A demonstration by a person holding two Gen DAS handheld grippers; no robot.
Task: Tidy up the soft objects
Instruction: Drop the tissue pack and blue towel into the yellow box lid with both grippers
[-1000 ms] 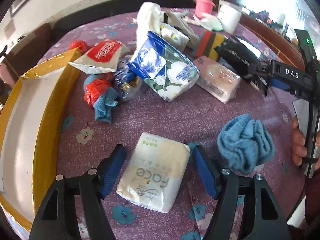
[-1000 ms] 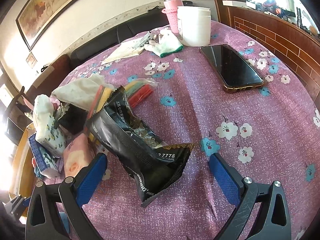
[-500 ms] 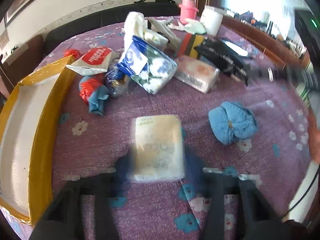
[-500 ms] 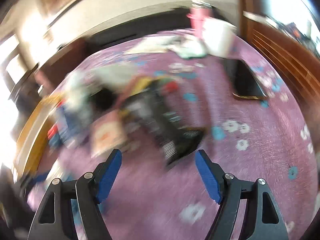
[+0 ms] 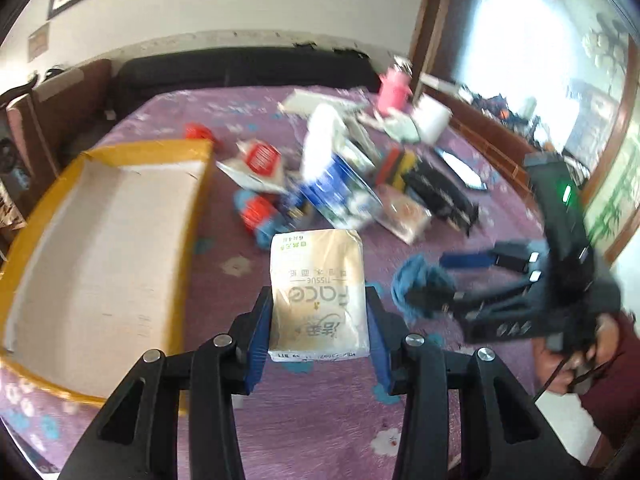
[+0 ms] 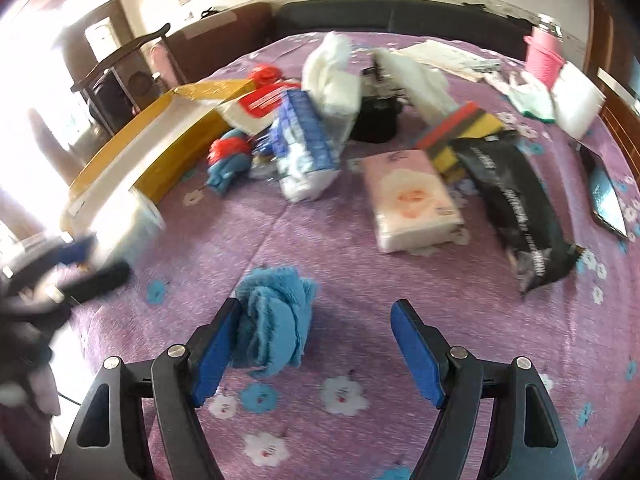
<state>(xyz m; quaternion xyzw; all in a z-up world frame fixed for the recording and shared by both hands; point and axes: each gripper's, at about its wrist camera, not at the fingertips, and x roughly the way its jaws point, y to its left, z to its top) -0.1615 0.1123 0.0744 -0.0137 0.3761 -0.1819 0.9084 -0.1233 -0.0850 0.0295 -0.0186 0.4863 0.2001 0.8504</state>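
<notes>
Tissue pack (image 5: 318,292) clamped between left claw (image 5: 318,330) pads, lifted above bench (image 5: 320,420). Right claw (image 6: 316,344) jaws closing, still apart, around blue cloth (image 6: 274,320); left pad touching it.

Your left gripper (image 5: 318,322) has its blue pads pressed on both sides of the cream tissue pack (image 5: 318,292), which juts forward from between the fingers. To the left of the tool lies the open cardboard box (image 5: 100,248) on the purple flowered tablecloth (image 5: 312,412). Just right of the pack sits the blue cloth ball (image 5: 420,286), with your right gripper (image 5: 456,282) reaching at it, its jaws apart. Ahead, a blurred heap of packets (image 5: 340,184).
</notes>
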